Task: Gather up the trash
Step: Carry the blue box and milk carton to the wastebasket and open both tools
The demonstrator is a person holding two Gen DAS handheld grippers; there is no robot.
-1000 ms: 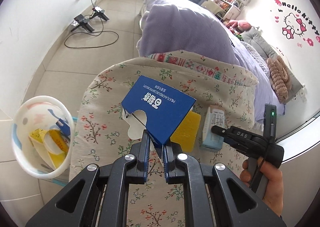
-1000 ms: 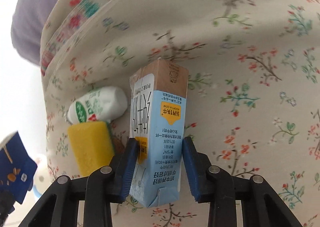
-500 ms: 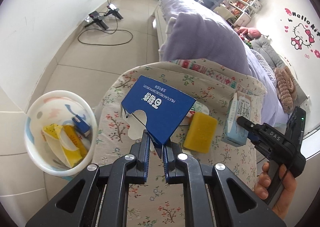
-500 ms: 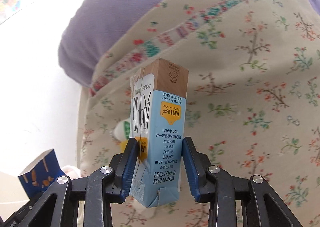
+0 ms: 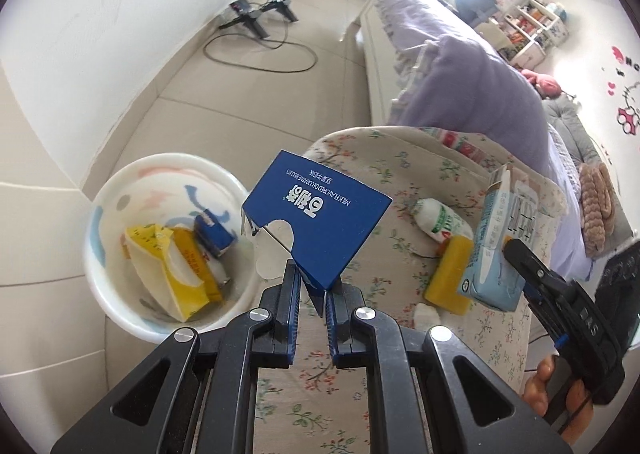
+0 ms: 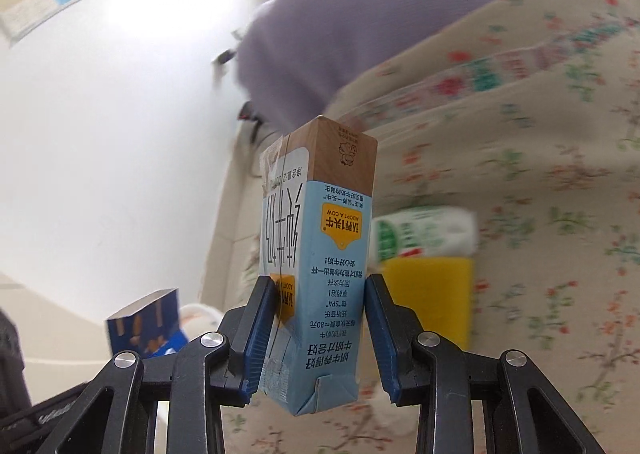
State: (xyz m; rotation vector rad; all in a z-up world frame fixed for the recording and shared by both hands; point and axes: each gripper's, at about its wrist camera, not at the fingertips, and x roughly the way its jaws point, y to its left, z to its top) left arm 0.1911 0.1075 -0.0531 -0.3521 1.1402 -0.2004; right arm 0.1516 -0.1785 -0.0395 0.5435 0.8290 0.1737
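My left gripper [image 5: 312, 296] is shut on a flat blue biscuit box [image 5: 316, 222] and holds it in the air at the right rim of a white trash bin [image 5: 120, 294]. The bin holds a yellow packet and a small blue box. My right gripper [image 6: 318, 330] is shut on a light blue milk carton [image 6: 320, 270]. It holds the carton above the floral cloth; the carton also shows at the right of the left wrist view [image 5: 496, 250]. A white bottle [image 5: 440, 220] and a yellow sponge [image 5: 452, 278] lie on the cloth.
The floral cloth [image 5: 400, 182] covers a low surface beside a bed with a purple pillow [image 5: 472, 86]. Cables and a stand [image 5: 260, 22] lie on the tiled floor by the white wall. A small white object [image 5: 426, 316] lies by the sponge.
My left gripper has carried the blue box left toward the bin, now close below it. My right gripper has lifted the milk carton off the cloth and swung it left.
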